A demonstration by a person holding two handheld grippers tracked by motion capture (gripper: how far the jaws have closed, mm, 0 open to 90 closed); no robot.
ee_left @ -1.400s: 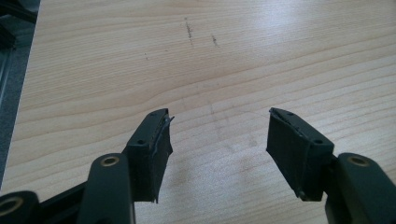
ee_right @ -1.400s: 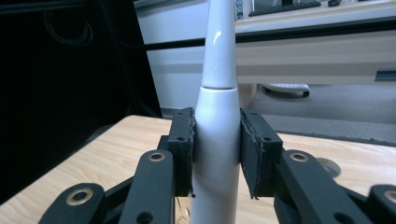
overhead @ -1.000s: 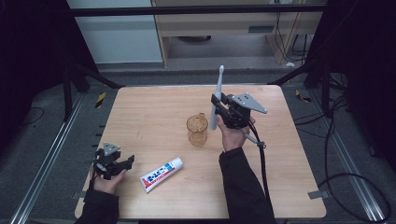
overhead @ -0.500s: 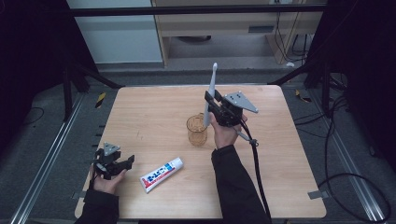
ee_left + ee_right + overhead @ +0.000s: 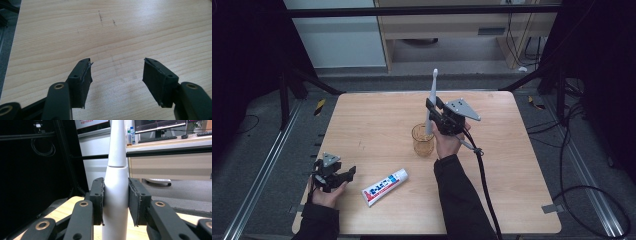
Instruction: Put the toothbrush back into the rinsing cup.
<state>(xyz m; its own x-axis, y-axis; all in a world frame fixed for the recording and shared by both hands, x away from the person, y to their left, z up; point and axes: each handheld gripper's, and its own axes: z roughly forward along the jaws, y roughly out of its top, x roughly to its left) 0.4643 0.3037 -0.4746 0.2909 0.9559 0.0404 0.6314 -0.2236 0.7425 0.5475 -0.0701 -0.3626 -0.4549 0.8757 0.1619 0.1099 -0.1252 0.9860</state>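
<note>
High view: white toothbrush (image 5: 431,102) is held upright by the right gripper (image 5: 435,116), lower end right over the amber cup (image 5: 423,140) mid-table. Left gripper (image 5: 343,175) is rested near the table's (image 5: 522,165) front-left edge, toothpaste tube (image 5: 385,186) just beside it.

Left gripper view: jaws are spread apart, w/ bare wood between.

Right gripper view: jaws are clamped on the toothbrush handle (image 5: 115,202).

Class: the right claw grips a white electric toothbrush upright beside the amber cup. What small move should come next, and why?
Probably lower the toothbrush into the cup. The right claw clamps its handle upright, its lower end at the cup's rim in the high view. The left claw rests open and idle.
</note>
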